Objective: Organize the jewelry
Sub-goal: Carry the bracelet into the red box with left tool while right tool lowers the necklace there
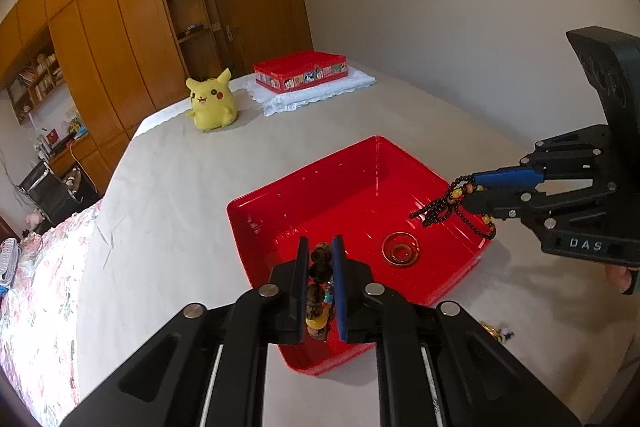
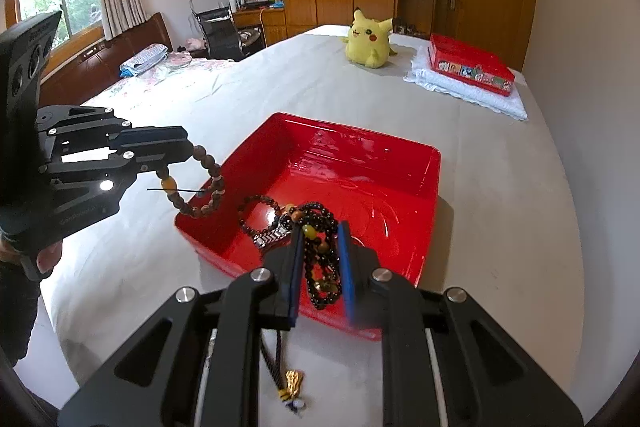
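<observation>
A red open tray (image 1: 340,179) (image 2: 400,155) sits on the white bed. My left gripper (image 1: 320,283) (image 2: 176,159) is shut on a brown wooden bead bracelet (image 1: 320,267) (image 2: 208,187), held over the tray's near left edge. My right gripper (image 2: 320,267) (image 1: 472,191) is shut on a black bead necklace (image 2: 320,239) (image 1: 444,207) with yellow beads, held above the tray's right side; its tassel (image 2: 292,383) hangs below. In the tray lie a gold bangle (image 1: 401,248), a dark bead bracelet (image 2: 256,205) and a metal watch band (image 2: 272,237).
A yellow Pikachu plush (image 1: 210,99) (image 2: 368,41) sits at the far end of the bed. A closed red box (image 1: 300,71) (image 2: 468,67) rests on a folded white cloth (image 2: 480,95). Wooden wardrobes stand behind. A small trinket (image 1: 496,331) lies on the bed.
</observation>
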Available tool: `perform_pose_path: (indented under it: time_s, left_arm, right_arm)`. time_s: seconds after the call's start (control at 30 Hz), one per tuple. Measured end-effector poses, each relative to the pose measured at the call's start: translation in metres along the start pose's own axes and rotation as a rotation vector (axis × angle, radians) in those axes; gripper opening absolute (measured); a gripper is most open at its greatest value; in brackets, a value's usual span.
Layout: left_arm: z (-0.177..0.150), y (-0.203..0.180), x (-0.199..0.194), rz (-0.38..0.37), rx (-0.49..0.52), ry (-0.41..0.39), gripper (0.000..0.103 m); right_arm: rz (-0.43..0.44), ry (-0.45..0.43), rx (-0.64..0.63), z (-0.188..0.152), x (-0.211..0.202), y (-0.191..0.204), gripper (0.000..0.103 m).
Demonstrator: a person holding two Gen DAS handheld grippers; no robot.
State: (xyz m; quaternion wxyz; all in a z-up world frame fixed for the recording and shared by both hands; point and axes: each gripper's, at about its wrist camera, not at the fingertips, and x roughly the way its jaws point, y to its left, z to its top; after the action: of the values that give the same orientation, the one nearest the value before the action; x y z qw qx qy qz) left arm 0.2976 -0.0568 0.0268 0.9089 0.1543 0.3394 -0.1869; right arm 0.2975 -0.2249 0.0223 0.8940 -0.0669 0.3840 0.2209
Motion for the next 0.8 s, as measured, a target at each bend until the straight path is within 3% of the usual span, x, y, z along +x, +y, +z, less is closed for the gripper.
perform_pose_path:
  time_s: [0.37,0.8]
  left_arm:
    - [0.015,0.012,0.063,-0.047,-0.02,0.087,0.011]
    - [-0.002,0.006,0.126,-0.083,-0.037,0.198,0.011]
  right_arm:
    - [0.009,0.088,0.051,0.012,0.062,-0.022,0.015]
    - [0.005,0.198,0.079,0.005,0.12,-0.034,0.015]
